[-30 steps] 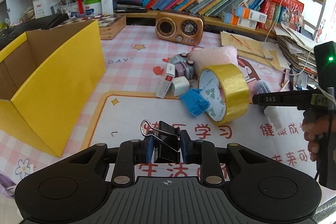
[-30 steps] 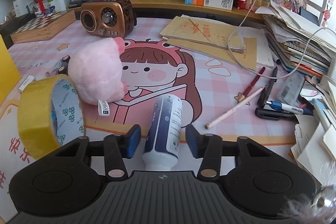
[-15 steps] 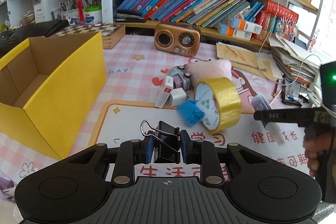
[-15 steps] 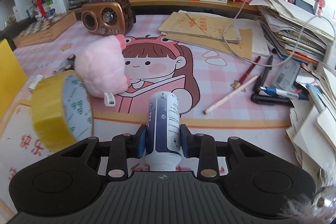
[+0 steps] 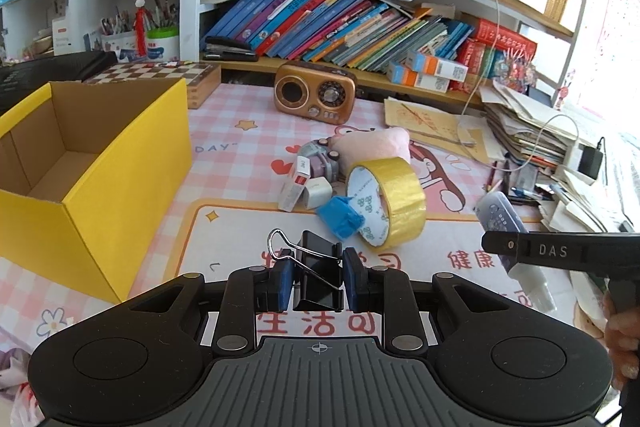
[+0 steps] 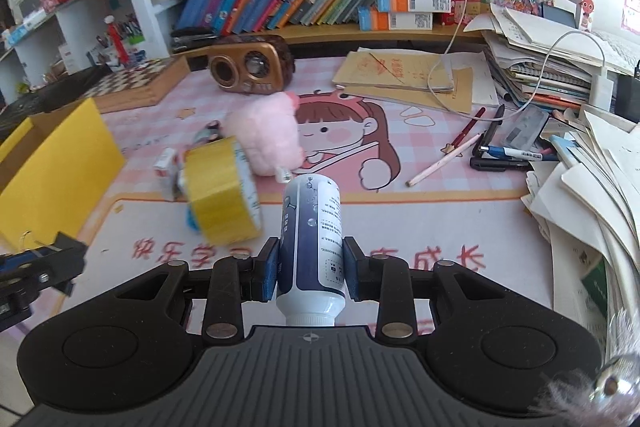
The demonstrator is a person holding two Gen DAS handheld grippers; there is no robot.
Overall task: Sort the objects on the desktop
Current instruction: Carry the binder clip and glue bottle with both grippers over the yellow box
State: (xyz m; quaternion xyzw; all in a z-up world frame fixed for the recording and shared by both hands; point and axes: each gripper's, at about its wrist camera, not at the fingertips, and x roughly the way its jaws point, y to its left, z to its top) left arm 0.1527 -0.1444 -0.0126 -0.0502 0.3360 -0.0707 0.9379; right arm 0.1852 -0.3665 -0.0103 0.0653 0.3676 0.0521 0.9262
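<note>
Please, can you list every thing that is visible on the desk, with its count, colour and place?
box: 1, yellow, open, desk's left
tape roll: 1, yellow, mat centre, on edge
plush toy: 1, pink, behind tape roll
radio: 1, bronze, below bookshelf
chessboard: 1, brown-white, behind box
books: many, mostly blue, leaning on shelf
paper stack: 1, white, desk's right
binder clip: 1, black, in left tool
bottle: 1, white-navy, in right tool
left tool: shut on binder clip
right tool: shut on bottle
</note>
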